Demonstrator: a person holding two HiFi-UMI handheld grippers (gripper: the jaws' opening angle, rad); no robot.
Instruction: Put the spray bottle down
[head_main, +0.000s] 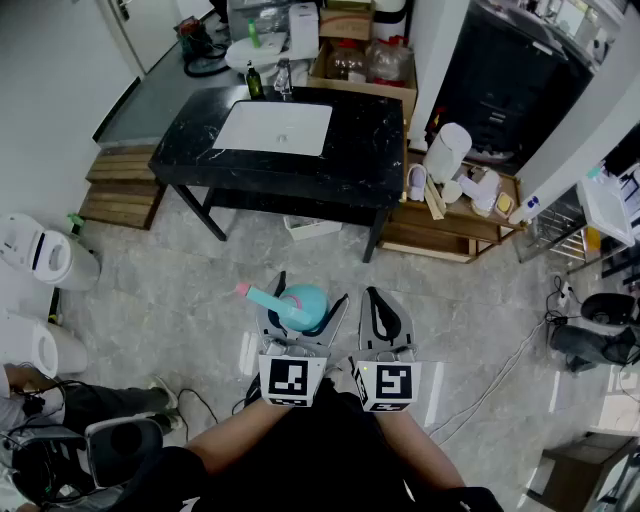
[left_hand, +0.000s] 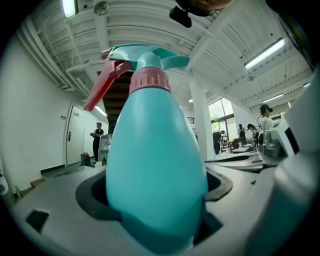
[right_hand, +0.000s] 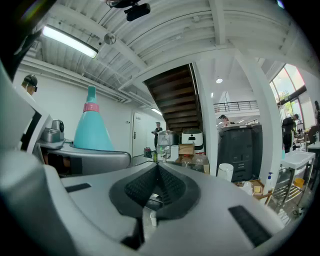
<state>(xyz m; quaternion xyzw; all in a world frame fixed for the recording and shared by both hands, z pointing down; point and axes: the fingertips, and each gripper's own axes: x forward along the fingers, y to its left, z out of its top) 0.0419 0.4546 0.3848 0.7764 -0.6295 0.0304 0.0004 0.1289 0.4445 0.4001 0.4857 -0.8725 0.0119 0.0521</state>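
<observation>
head: steeply down, far | gripper views: level, close | shared: spray bottle (head_main: 300, 305)

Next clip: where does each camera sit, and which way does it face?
Head view: on the person's head, facing steeply down at the floor and sink table; shows both forearms, left tool gripping the spray bottle, right tool shut.
Left gripper view: on the left tool, facing level along its jaws; the spray bottle fills it.
Right gripper view: on the right tool, facing level along its closed jaws into the room; the left tool shows at left.
Shared: the spray bottle appears in all three.
</observation>
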